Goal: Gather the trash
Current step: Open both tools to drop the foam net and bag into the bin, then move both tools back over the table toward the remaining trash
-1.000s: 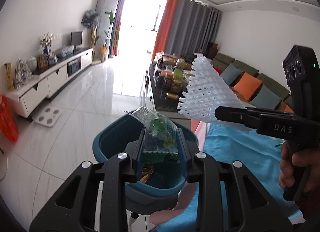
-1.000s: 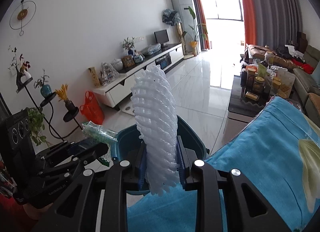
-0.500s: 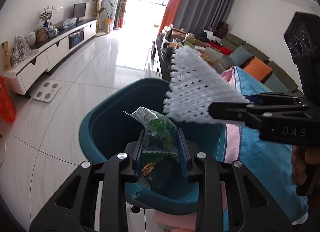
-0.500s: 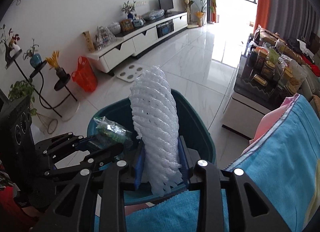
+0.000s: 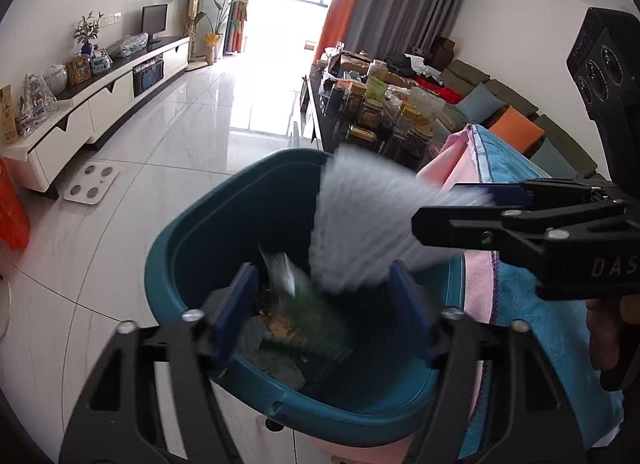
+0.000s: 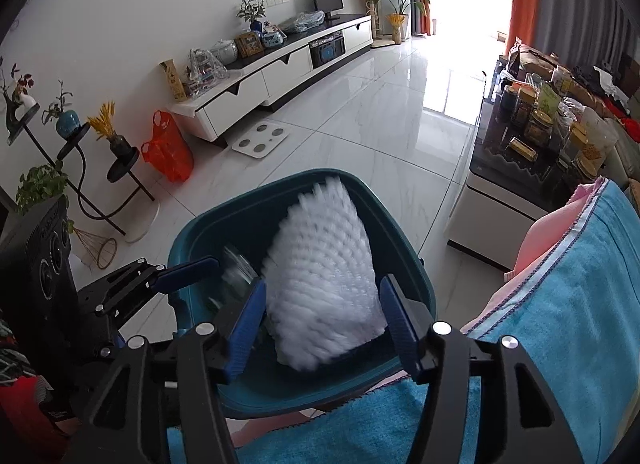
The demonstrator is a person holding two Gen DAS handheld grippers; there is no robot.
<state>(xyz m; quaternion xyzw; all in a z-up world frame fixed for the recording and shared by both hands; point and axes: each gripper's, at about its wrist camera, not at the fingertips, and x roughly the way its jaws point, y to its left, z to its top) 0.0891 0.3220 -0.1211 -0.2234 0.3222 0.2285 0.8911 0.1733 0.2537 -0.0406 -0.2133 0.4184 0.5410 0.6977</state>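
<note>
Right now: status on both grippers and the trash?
Left gripper and right gripper just opened, pads clear. Foam net and snack wrapper blurred, dropping into the teal bin. Nothing blocking.

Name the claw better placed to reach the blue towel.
Right. The left claw and right claw have just been opening, wrapper and foam net loose between them over the teal bin; only the right sits over the towel.

Scale (image 6: 260,140) lies near orange bag (image 6: 168,148).
</note>
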